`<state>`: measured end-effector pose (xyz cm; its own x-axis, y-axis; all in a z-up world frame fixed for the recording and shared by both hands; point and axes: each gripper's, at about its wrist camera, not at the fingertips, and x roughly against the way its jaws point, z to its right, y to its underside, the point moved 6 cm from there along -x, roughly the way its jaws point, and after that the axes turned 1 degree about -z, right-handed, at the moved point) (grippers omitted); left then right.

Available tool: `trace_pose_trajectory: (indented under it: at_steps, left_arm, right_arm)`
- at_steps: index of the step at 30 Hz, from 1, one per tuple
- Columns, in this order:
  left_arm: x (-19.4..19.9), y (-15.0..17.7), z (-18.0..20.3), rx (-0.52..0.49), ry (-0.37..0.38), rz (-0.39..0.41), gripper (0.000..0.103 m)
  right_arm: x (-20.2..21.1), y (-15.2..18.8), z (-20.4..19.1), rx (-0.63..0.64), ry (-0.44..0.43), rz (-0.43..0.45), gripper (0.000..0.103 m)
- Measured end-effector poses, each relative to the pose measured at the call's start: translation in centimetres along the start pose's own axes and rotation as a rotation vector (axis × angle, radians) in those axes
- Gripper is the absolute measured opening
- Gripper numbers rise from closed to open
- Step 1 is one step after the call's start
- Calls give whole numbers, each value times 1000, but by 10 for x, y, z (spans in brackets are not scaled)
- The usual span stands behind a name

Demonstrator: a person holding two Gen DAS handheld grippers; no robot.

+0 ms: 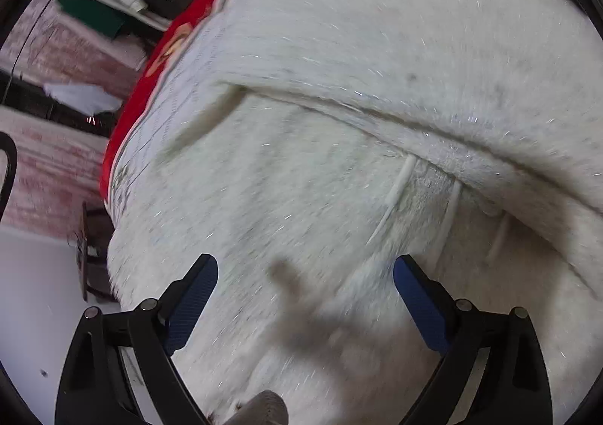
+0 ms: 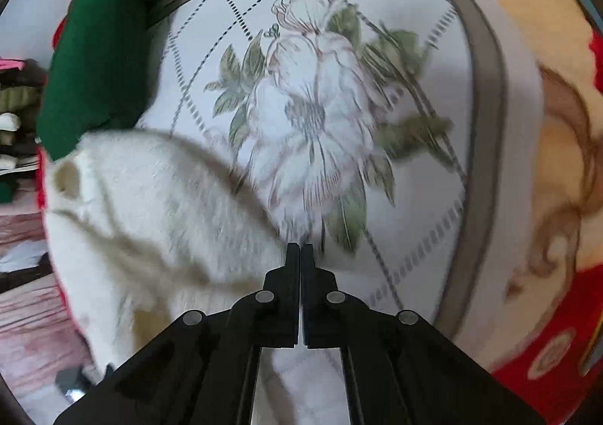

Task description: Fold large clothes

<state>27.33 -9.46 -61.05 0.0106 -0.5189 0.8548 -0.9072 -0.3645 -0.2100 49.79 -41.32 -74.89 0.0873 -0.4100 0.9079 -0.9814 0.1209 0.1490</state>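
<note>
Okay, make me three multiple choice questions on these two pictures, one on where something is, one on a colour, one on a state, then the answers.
1. Where does the green cloth lie in the right wrist view?
A. upper left
B. lower right
C. centre

2. What colour is the fluffy garment?
A. black
B. white
C. blue

3. How do the jaws of the right hand-held gripper stand?
A. wide open
B. shut
C. clamped on a thick fold

Answers: A, it lies beyond the garment at the upper left; B, its pile is white; B, the fingertips meet with nothing between them.

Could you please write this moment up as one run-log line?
left gripper: open above white fuzzy garment | right gripper: shut, empty, over floral bedspread | fold: unfinished
</note>
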Motion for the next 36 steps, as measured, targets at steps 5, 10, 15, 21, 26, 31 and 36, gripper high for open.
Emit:
trace_pose_trajectory:
  at_steps: [5, 10, 15, 21, 26, 31, 36]
  left_arm:
    - [40, 28, -26, 50, 6, -1, 96]
    - [58, 77, -38, 39, 21, -45, 96]
    - [48, 113, -35, -21, 42, -63, 96]
    - [66, 130, -29, -50, 38, -32, 96]
    - [108, 146, -2, -117, -26, 56, 96]
    - [142, 181, 64, -263, -83, 109, 97]
    - [143, 216, 143, -432, -132, 138, 97]
  right_arm:
    - [17, 109, 8, 11, -147, -164, 62]
    - [-44, 214, -7, 10, -213, -363, 47]
    - [-82, 251, 13, 80, -19, -352, 6]
    - [-51, 214, -27, 142, 31, -279, 42]
    - [8, 195, -9, 221, 76, -148, 82]
    - [37, 182, 46, 147, 120, -134, 82]
    - [44, 166, 98, 103, 185, -151, 82]
